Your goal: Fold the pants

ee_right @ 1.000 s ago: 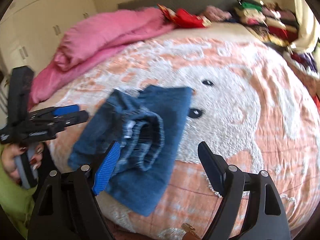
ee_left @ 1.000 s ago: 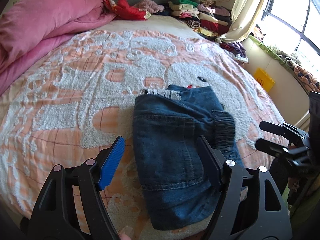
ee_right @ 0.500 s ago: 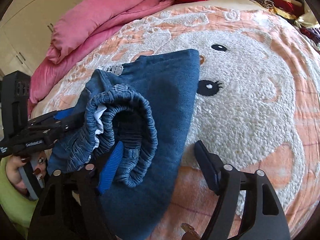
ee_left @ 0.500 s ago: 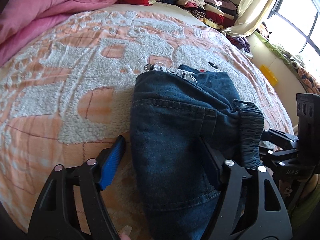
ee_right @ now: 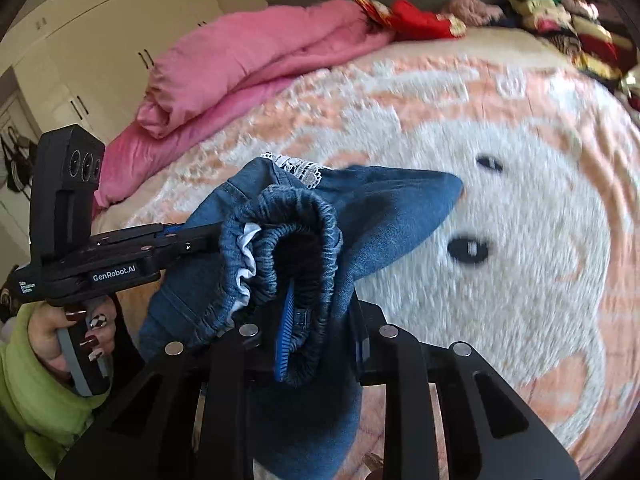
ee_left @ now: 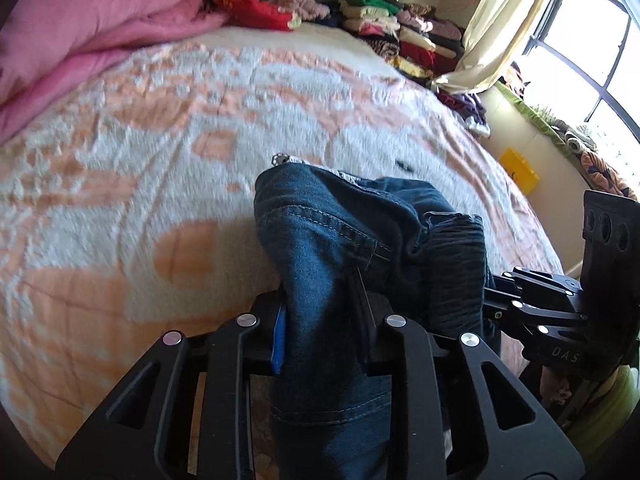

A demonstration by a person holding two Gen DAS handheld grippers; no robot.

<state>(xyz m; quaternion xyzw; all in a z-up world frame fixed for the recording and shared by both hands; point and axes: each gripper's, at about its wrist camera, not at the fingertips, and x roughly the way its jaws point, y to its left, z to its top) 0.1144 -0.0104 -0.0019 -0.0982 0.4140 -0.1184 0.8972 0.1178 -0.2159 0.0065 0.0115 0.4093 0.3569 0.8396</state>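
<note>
Sunlit from a window (ee_left: 580, 40) on the right, our bed (ee_left: 160, 184) wears a peach-and-white plush blanket, with a pink duvet (ee_left: 80, 28) bunched at the far left. We have the folded blue denim pants (ee_left: 340, 248) at the near edge. Our left gripper (ee_left: 320, 320) is closing on the leg fabric, pads pinching it, while our right gripper (ee_right: 320, 332) is closing on the elastic waistband (ee_right: 304, 216).
</note>
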